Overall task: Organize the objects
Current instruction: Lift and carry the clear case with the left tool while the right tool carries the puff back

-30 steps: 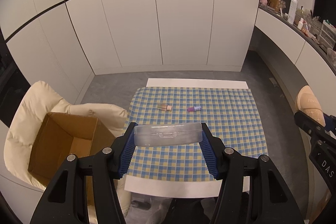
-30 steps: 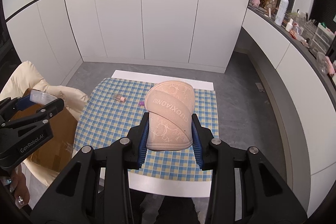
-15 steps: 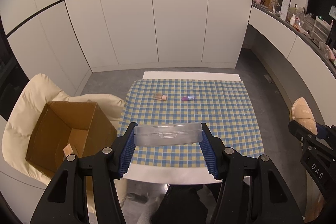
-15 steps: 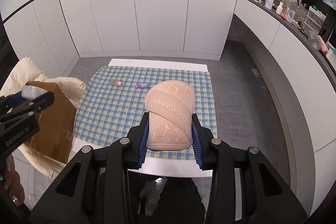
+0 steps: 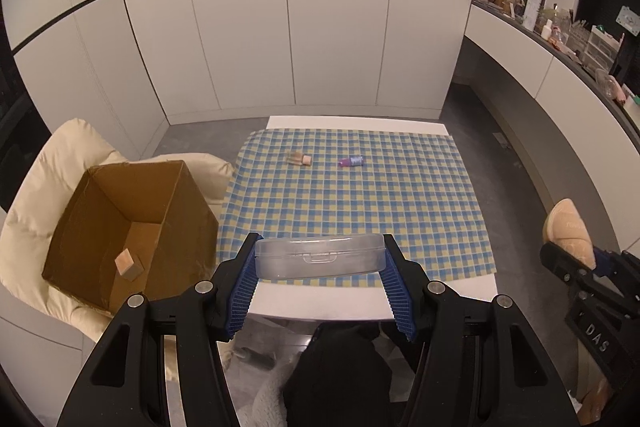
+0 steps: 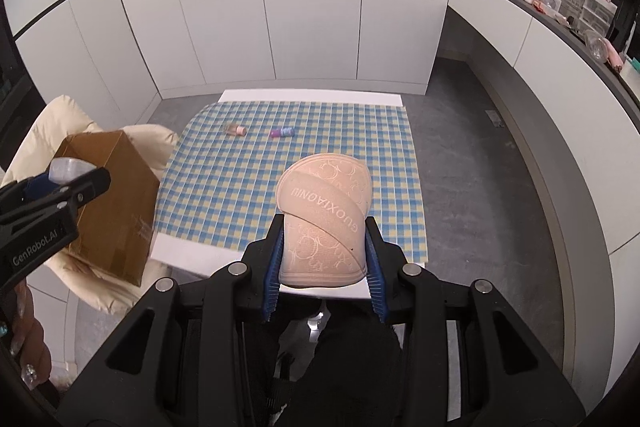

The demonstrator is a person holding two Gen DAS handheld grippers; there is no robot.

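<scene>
My left gripper [image 5: 320, 259] is shut on a clear plastic case [image 5: 320, 255], held above the near edge of the checkered table [image 5: 360, 211]. My right gripper [image 6: 324, 247] is shut on a pink slipper [image 6: 326, 211], held above the table's near right side; it also shows in the left wrist view [image 5: 568, 231]. An open cardboard box [image 5: 132, 227] sits on a cream chair at the left, with a small block [image 5: 125, 261] inside. Two small bottles, a peach one [image 5: 300, 159] and a purple one [image 5: 351, 161], lie on the far part of the cloth.
The cream cushioned chair [image 5: 48, 187] holds the box left of the table. White cabinet doors [image 5: 320, 27] stand behind. A counter [image 5: 560, 39] with several bottles and containers runs along the right. Grey floor surrounds the table.
Both grippers have pulled back and risen from the table, each still holding its object. The box and its inside have come further into the left wrist view.
</scene>
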